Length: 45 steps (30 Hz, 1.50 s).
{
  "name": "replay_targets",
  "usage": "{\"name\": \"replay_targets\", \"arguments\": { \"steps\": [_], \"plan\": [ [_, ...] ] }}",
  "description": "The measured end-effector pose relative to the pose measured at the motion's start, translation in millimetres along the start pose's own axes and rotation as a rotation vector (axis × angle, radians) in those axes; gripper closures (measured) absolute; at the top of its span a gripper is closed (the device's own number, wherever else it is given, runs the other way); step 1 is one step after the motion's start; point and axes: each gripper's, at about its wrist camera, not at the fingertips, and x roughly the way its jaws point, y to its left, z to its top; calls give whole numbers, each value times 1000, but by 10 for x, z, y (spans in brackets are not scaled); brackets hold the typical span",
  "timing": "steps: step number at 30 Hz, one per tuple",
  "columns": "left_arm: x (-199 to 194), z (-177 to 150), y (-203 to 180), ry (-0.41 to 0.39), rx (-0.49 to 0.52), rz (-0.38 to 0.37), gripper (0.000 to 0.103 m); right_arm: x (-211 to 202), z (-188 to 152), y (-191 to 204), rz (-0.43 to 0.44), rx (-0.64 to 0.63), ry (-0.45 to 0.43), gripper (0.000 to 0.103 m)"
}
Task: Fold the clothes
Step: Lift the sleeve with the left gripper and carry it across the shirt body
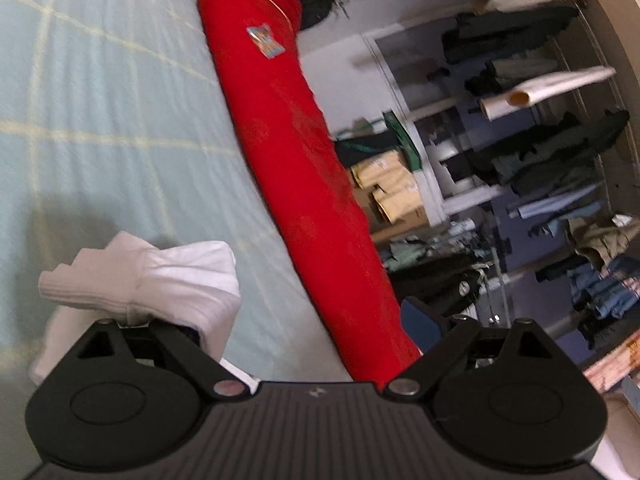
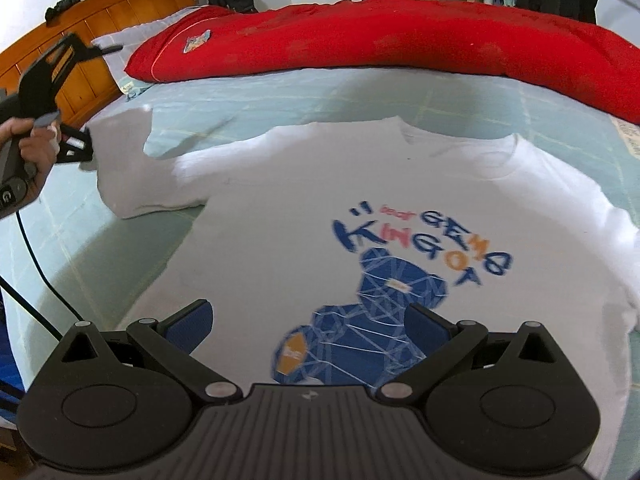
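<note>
Each gripper is matte black plastic: a ribbed central housing with a small pale emblem, flanked by two round discs with a raised oval. From silver pivot screws, angled black links with triangular cut-outs run forward to the fingers. On the right gripper (image 2: pixel 307 322) both fingers carry blue textured pads (image 2: pixel 191 323). The left gripper (image 1: pixel 276 316) shows one blue pad on its right finger. A hand (image 2: pixel 30 146) grips the left handle, from which a black cable (image 2: pixel 38 264) trails below
</note>
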Motion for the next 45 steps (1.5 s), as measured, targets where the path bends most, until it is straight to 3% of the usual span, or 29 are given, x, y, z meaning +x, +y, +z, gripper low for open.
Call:
{"name": "replay_targets", "arguments": {
  "steps": [25, 45],
  "plan": [
    [891, -1168, -803, 198, 13, -149, 12, -436, -272, -1038, -110, 90, 25, 0],
    [1452, -2213, -1073, 450, 193, -117, 12, -544, -361, -1474, -89, 113, 51, 0]
  ]
}}
